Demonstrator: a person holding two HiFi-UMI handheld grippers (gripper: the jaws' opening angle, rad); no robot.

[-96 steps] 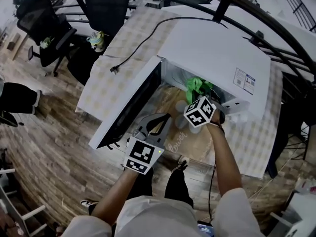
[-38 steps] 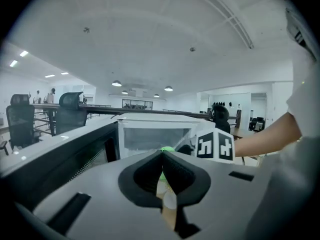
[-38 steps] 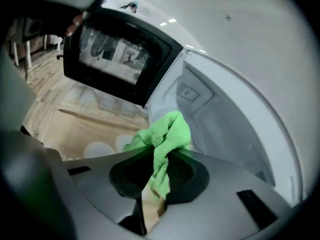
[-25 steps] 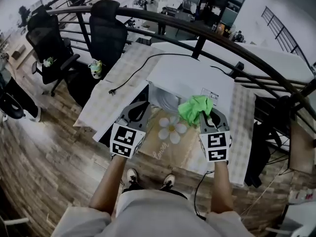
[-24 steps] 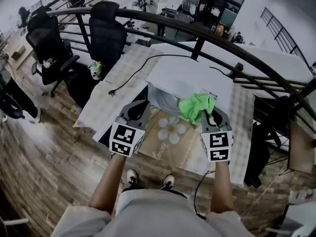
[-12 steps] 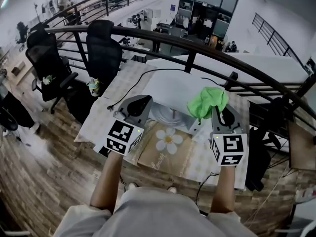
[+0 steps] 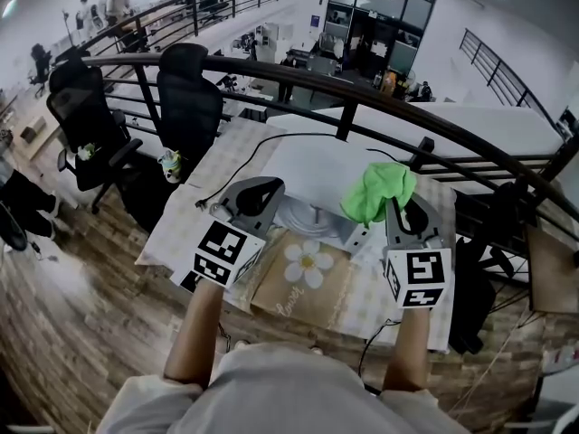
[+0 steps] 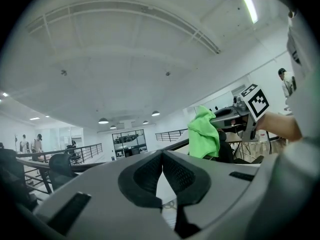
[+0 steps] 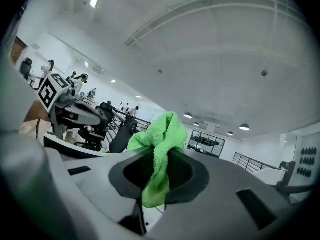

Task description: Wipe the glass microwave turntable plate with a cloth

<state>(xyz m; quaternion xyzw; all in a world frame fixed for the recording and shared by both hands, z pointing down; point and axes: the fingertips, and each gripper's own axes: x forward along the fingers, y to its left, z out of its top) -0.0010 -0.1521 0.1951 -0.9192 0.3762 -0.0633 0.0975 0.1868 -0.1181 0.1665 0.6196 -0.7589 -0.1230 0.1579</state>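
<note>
Wipe not started.
Right gripper point(image 7: 394, 208) pinches cloth point(image 7: 378, 188), left gripper point(image 7: 258, 188) closed empty; press your cloth flat onto what's probably the plate point(image 7: 301, 213).

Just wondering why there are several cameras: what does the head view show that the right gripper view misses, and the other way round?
Head view only: the white microwave, the flower-print mat and the checked tablecloth. Right gripper view only: the jaws of the right gripper, seen close up, shut on the green cloth. Both: the green cloth and the left gripper.
</note>
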